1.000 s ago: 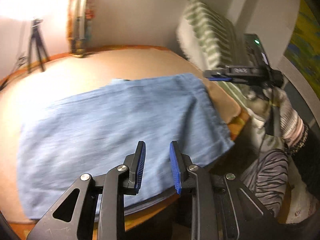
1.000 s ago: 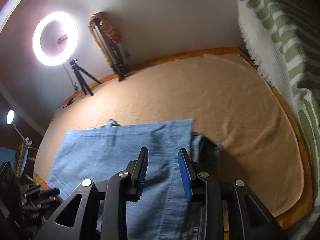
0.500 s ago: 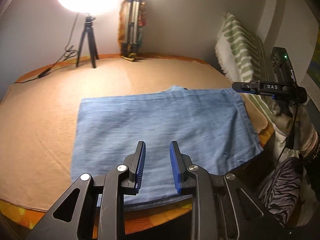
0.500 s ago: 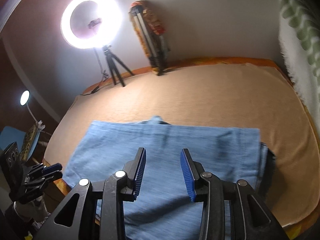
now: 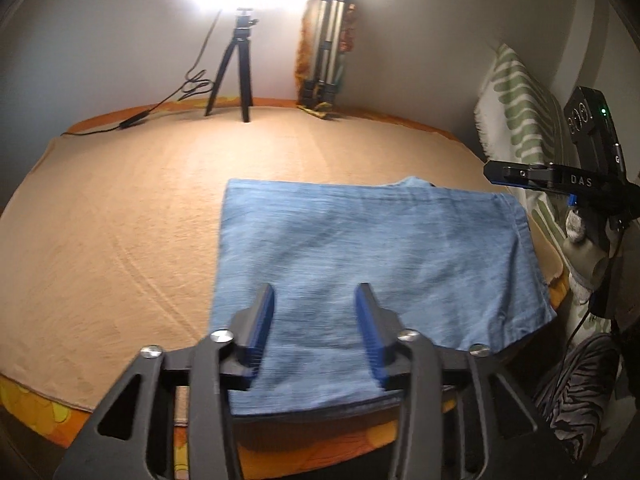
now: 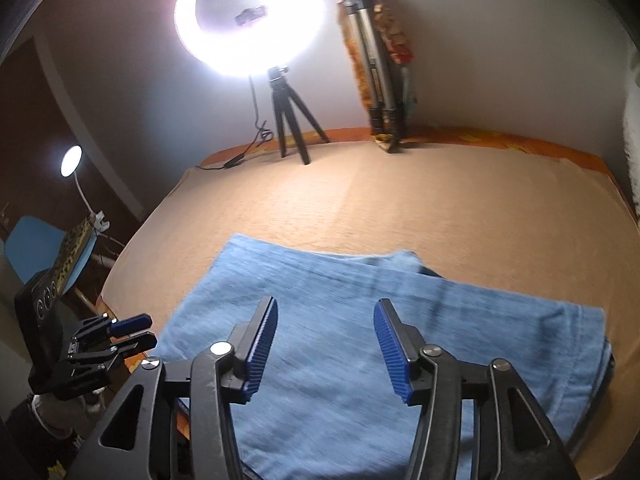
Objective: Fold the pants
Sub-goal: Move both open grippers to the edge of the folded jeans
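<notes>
Both grippers, jaws opening, apparently hover above folded pants.

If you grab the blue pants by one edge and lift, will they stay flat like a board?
Probably not. The pants lie as soft folded layers on the bed, so a lifted edge would likely droop and the fold may open. They look like denim, so perhaps a bit heavy, and unlikely to slip.
</notes>
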### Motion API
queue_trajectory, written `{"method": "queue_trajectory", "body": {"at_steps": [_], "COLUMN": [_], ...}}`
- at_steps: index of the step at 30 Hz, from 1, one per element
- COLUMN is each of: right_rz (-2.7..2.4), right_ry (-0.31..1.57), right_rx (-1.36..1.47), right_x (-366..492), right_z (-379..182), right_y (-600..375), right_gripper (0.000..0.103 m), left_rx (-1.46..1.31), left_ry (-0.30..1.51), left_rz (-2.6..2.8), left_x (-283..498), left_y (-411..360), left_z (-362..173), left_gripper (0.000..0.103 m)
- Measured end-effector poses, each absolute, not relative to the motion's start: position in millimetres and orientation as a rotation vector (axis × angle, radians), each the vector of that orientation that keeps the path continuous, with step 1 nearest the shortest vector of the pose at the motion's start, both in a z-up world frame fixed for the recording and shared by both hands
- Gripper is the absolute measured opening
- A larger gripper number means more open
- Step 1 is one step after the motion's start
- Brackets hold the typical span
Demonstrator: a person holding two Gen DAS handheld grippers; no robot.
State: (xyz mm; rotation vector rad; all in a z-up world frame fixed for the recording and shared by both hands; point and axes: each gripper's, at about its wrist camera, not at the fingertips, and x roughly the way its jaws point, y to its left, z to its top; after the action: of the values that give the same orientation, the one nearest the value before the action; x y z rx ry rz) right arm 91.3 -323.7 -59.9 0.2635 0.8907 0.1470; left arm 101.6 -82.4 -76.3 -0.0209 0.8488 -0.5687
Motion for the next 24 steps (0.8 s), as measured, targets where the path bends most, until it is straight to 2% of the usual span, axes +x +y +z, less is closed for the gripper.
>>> {"method": "queue_trajectory", "body": {"at_steps": [1, 3, 14, 24], "right_rz": [0.152, 0.168, 0.28, 0.37], "right_ry": [0.892, 0.899, 0.962, 1.106], "right_rx": [0.252, 0.231, 0.211, 0.207], "right_x": [94.4, 99.7, 146.6, 214.4], "right_z": [-59.9, -60.5, -64.9, -98.2], "right_y": [-318.7, -309.4, -254.4, -180.7], "right_gripper": [0.063, 0.067, 0.069, 0.069], "left_rx": [-0.026, -0.047, -0.176, -0.192], "left_ry": [0.854, 0.874, 0.99, 1.036], "left_rz": [-0.564, -0.553, -0.516, -0.507], "left_x": [103.0, 107.8, 128.2, 131.9], "left_y": [-79.4, -72.5, -41.6, -35.6], "left_z": [-77.9, -83.6, -121.2, -133.0], "left_gripper": [0.045, 0.045, 0.045, 0.045]}}
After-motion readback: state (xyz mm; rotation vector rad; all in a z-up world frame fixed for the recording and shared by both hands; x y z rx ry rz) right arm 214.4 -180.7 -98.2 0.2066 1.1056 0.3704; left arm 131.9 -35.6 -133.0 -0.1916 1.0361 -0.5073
